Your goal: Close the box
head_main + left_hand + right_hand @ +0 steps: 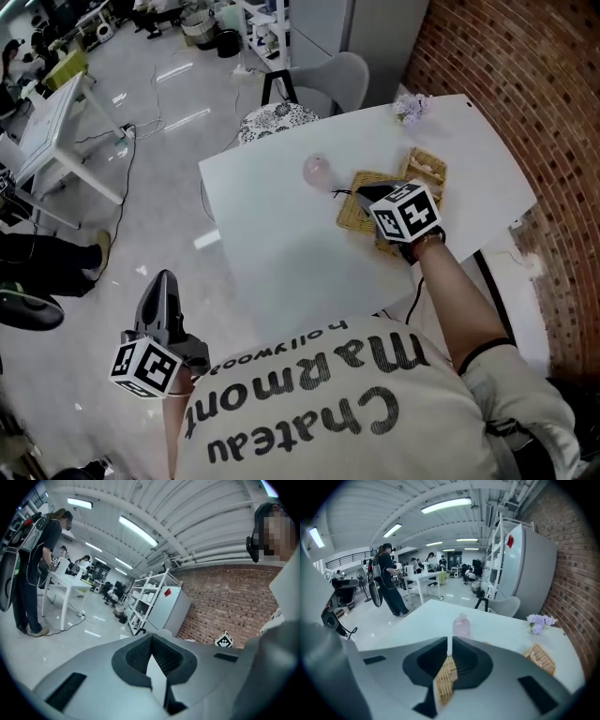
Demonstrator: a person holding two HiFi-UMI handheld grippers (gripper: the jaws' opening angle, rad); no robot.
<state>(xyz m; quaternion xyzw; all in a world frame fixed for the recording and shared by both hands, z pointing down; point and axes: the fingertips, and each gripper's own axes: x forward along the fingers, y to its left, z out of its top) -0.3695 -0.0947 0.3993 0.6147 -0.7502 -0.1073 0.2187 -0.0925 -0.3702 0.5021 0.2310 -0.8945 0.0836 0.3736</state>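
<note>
A flat wicker box (354, 214) lies on the white table (272, 244), right of its middle. A second wicker part (427, 169) (541, 659) sits just behind it to the right. My right gripper (362, 194) (450, 648) hovers over the box's near part with its jaws parted by a thin slit. Wicker (444, 682) shows through the gap, and whether the pads touch it I cannot tell. My left gripper (164, 281) (151, 638) hangs beside the person's body, off the table's left side. Its fingertips meet and hold nothing.
A pink bottle (316, 170) (461, 624) stands left of the box. Purple flowers (411, 106) (538, 621) lie at the far table edge. A grey chair (328, 82) is behind the table and a brick wall (525, 94) on the right. A person (37, 569) stands by desks.
</note>
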